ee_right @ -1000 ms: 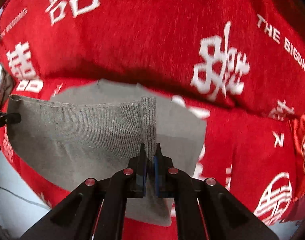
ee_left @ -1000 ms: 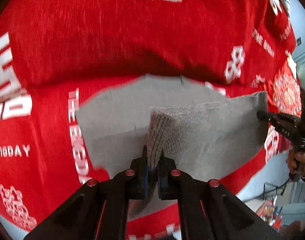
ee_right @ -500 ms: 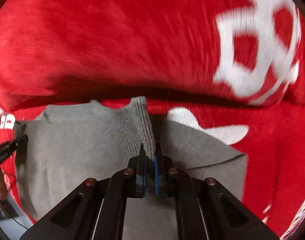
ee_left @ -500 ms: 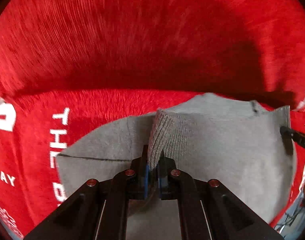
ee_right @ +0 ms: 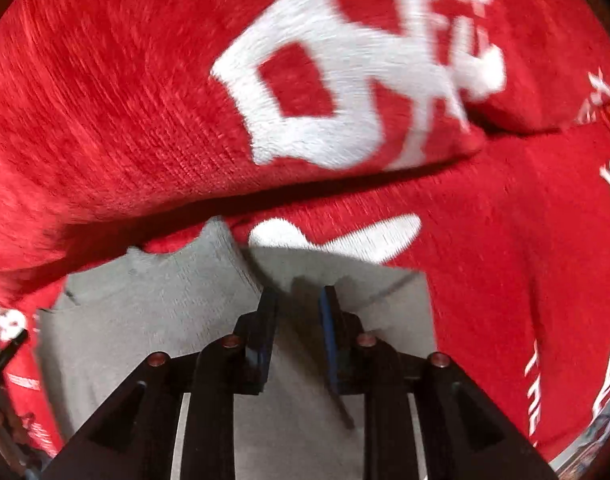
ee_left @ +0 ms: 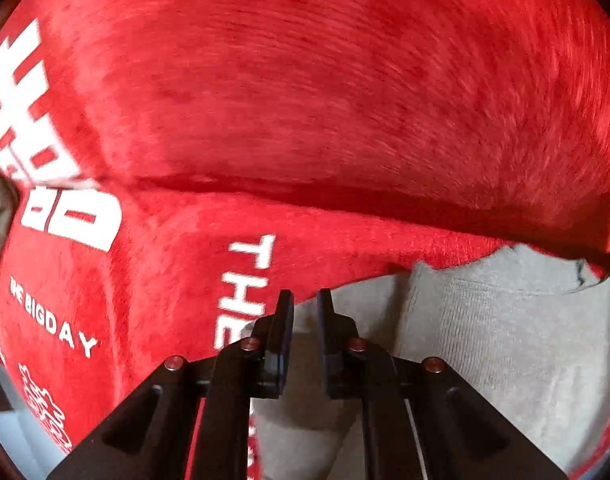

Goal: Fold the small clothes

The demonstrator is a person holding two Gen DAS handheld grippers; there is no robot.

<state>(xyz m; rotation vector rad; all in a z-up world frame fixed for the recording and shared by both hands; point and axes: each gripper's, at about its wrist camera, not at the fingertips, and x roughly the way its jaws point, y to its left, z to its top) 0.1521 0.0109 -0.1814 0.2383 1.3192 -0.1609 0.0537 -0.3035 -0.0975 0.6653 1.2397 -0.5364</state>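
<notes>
Covering the surface, a red blanket with white lettering lies rumpled.

The grey garment runs off the right and lower edges of the left wrist view, its lower part covered by the black frame of the left tongs. In the right wrist view the same garment disappears beneath the right tongs and under a raised fold of red blanket. Motion blur smears the blanket's large white character beyond reading. White lettering at the far right is cropped by the lens rim. A dark object at the left edge is too blurred to identify.
</notes>
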